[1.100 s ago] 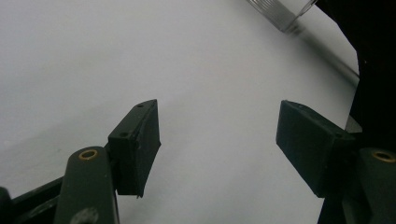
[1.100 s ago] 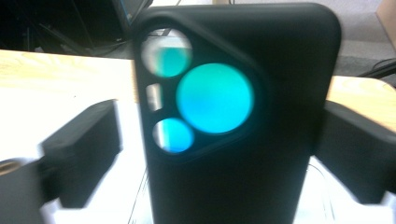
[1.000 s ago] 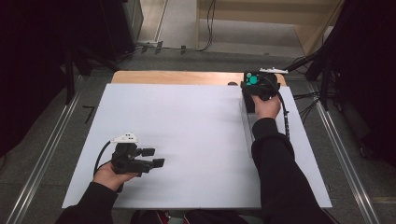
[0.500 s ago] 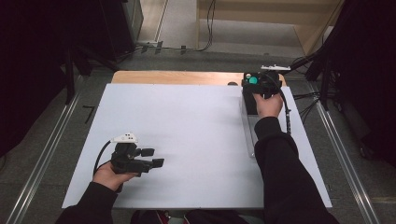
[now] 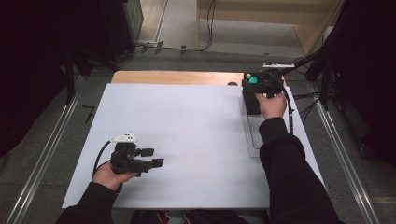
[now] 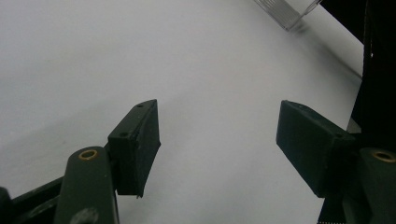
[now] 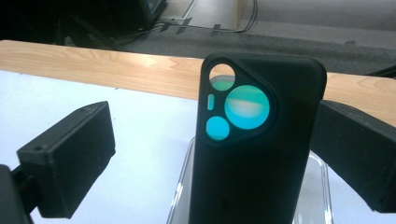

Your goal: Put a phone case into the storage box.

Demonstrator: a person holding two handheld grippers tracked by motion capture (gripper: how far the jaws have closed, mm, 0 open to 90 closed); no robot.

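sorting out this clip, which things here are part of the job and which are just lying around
In the job:
- black phone case with teal camera cutouts, standing between the right gripper's jaws
- clear tray under the case

Lying about:
- left gripper, open with nothing between its jaws, over the white table
- cables on the floor beyond the table

A person in black long sleeves holds two black handheld tools, the left gripper (image 5: 152, 157) topped with a small white plate and trailing a black cable, the right gripper (image 5: 258, 82) likewise cabled, each ending in two blocky black pads (image 6: 136, 145) on arms with brass-ringed holes.
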